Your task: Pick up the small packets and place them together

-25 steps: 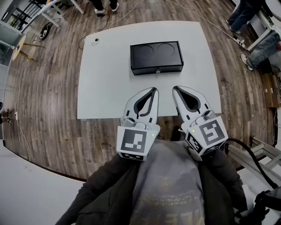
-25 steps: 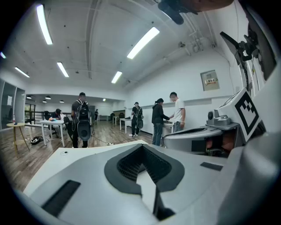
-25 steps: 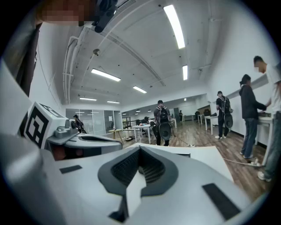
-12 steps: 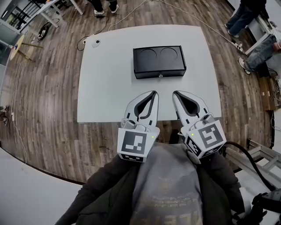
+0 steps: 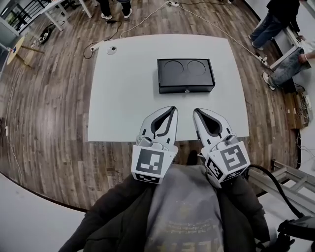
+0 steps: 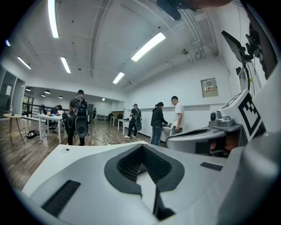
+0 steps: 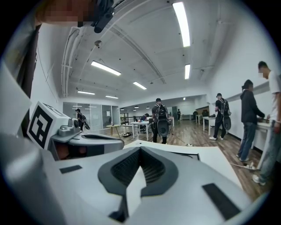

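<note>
No small packets show in any view. A black box (image 5: 186, 75) with two round recesses in its top sits on the far half of the white table (image 5: 123, 98). My left gripper (image 5: 173, 109) and right gripper (image 5: 196, 111) hover side by side over the table's near edge, pointing at the box and a short way from it. Both are shut with nothing between the jaws. In the left gripper view the left gripper (image 6: 141, 146) has its jaws meeting, and the right gripper (image 7: 140, 149) looks the same in its own view.
A small round object (image 5: 112, 49) lies at the table's far left corner. Cables (image 5: 133, 22) run over the wooden floor beyond the table. People stand past the far edge (image 5: 114, 7) and at the right (image 5: 275, 22). Other tables stand at the far left.
The table and black box have slid lower and to the right in the head view as I moved. Both grippers stay shut and side by side.
</note>
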A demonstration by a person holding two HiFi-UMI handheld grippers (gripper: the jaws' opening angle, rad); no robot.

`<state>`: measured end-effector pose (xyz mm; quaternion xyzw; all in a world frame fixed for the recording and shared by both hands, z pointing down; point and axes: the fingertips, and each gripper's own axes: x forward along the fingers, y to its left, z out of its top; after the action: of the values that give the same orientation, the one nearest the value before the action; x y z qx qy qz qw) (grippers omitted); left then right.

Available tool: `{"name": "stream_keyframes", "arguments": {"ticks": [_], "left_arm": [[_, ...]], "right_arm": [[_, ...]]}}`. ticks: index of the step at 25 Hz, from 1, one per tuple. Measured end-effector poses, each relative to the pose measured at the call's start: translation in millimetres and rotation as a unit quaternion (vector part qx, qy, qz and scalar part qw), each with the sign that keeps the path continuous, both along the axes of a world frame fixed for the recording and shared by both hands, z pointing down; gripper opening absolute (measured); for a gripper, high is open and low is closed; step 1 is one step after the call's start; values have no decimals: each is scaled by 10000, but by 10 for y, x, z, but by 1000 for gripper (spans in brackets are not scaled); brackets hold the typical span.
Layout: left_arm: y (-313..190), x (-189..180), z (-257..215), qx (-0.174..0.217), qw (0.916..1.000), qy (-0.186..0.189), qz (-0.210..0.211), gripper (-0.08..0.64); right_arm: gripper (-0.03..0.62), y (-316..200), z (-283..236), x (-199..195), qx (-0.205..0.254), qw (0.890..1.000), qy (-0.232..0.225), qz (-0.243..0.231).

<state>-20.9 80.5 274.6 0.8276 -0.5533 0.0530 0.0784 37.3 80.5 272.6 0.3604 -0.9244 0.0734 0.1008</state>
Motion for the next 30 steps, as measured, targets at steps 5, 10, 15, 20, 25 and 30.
{"name": "stream_keyframes", "arguments": {"ticks": [5,10,15,20,25,30], "left_arm": [[82,-282,30,-54,10000,62,46,2],[152,-444,113,-140,9998,137,102,2],[155,-415,162,-240,9993,149,234,2],[25,-368,255,-360,9990,29,279,2],[-244,-317,312,-463,9986,-143,220,2],[-511,-269,437,-677,9972,-270,159,2]], "right_arm": [[4,86,5,-287,-101,9998,-173,46],[5,167,128,-411,-174,9996,37,214],[5,114,195,-298,-272,9980,156,555],[5,-71,399,-161,-462,9957,202,776],[5,-386,589,-84,-657,9944,167,807],[5,-694,844,-19,-957,9918,174,824]]}}
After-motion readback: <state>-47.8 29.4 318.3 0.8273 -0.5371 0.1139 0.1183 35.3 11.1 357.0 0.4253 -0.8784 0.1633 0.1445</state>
